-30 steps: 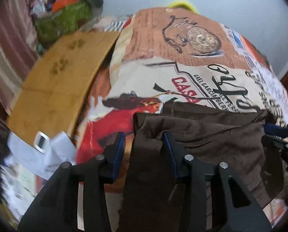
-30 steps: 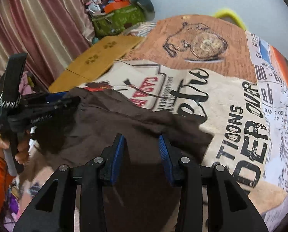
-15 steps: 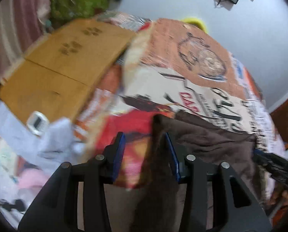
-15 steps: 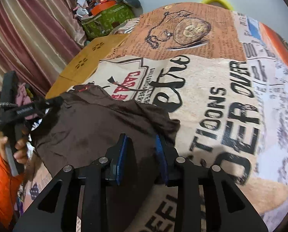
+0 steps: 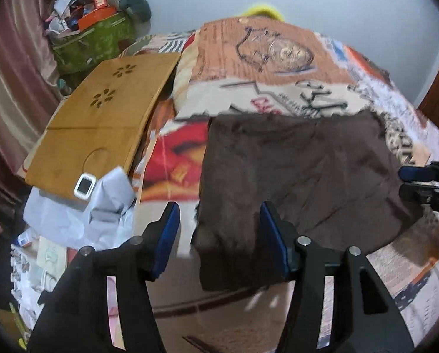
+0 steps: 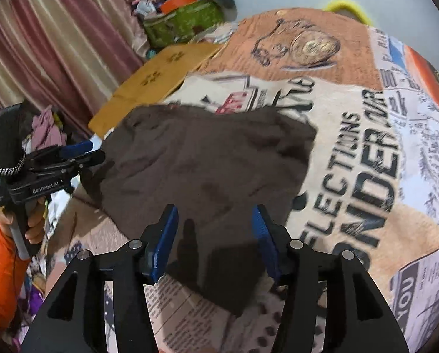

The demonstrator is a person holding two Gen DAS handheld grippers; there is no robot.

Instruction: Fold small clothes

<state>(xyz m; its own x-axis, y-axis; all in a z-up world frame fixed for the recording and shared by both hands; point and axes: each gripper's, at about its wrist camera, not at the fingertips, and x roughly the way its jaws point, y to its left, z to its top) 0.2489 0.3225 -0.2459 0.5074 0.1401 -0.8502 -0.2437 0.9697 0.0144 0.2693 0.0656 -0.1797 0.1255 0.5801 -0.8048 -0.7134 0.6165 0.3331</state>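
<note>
Brown garment (image 5: 296, 173) is lying spread on the bed, right on top of the newspaper-print bedspread (image 6: 366, 153), so I'll use that cloth as the anchor for everything else. It looks mostly flattened out, roughly rectangular, with one corner hanging toward the near edge of the bed. Can't tell for sure what kind of clothing it is, it's a bit blurry.

Left hand-held gripper (image 5: 219, 235) sits over the garment's near left corner. Its jaws are opening right now, blue pads standing clear on either side of the fabric, so the cloth is between them but nothing is pinched. Right hand-held gripper (image 6: 213, 238) is over the near right part of the garment, same story: jaws opening, dark cloth below and between the pads, no grip on it.

Off to the left of the garment there's a wooden board (image 5: 101, 123) with a small white gadget (image 5: 85, 185) and some pale crumpled paper or cloth (image 5: 81, 214) beside it. Past the garment's far left, a green bag (image 5: 96, 41) stuffed with clutter.

Progress-wise, my read is the piece has been laid out and let go of, and I see no clean fold line yet. So the actual folding (halving it, tidying edges) looks like it's all still to do.
</note>
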